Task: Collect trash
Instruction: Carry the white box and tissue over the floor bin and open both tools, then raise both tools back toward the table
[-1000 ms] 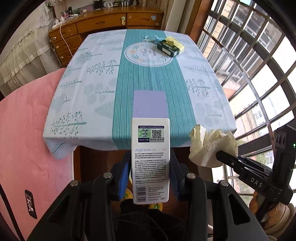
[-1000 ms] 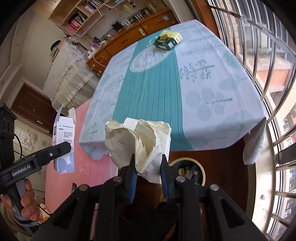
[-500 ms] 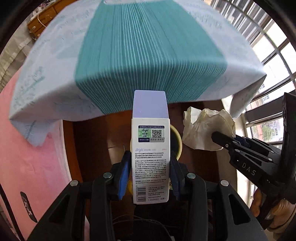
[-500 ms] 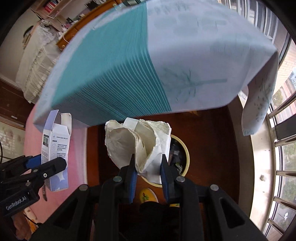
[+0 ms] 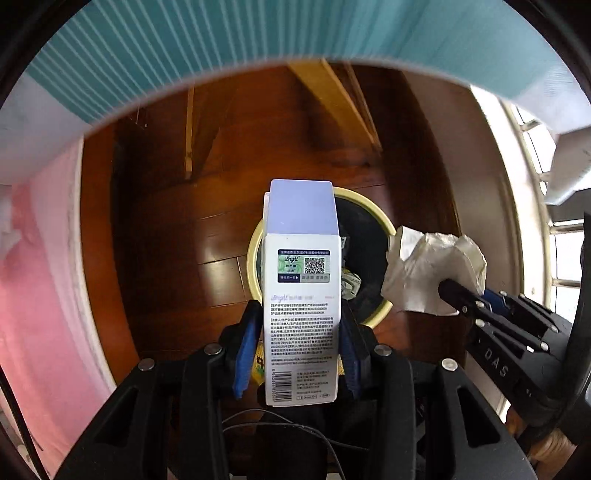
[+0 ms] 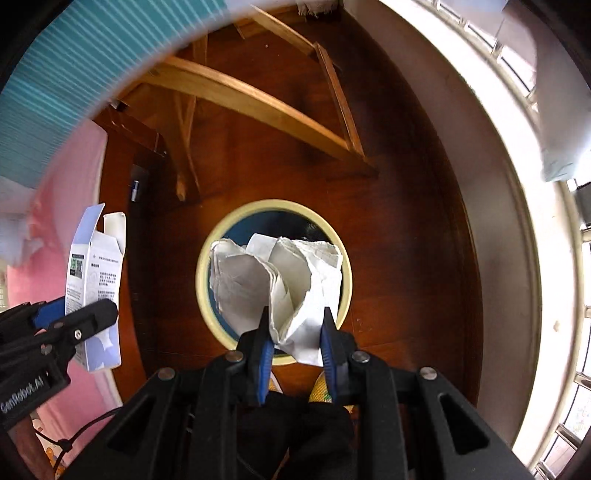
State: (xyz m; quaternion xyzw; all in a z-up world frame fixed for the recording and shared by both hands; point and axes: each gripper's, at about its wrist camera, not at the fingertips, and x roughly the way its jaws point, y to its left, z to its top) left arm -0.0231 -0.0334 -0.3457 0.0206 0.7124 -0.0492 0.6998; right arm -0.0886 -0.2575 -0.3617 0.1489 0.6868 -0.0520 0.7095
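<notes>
My left gripper (image 5: 301,317) is shut on a white and lilac carton box (image 5: 301,266), held upright above a round yellow-rimmed trash bin (image 5: 373,216) on the wooden floor. My right gripper (image 6: 295,321) is shut on a crumpled white paper wad (image 6: 280,280), held directly over the same bin (image 6: 207,258). The wad (image 5: 432,273) and right gripper (image 5: 461,295) show at the right of the left wrist view. The box (image 6: 96,280) and left gripper (image 6: 74,317) show at the left of the right wrist view. The bin holds some trash.
The table with its teal-striped cloth (image 5: 258,33) overhangs the top of both views. Wooden table legs and braces (image 6: 258,96) stand behind the bin. A pink cover (image 5: 37,258) lies to the left. A window sill (image 6: 517,221) runs along the right.
Both grippers have tipped down from the tabletop toward the floor. The bin now lies under the box and the paper wad, and the tabletop has left the view.
</notes>
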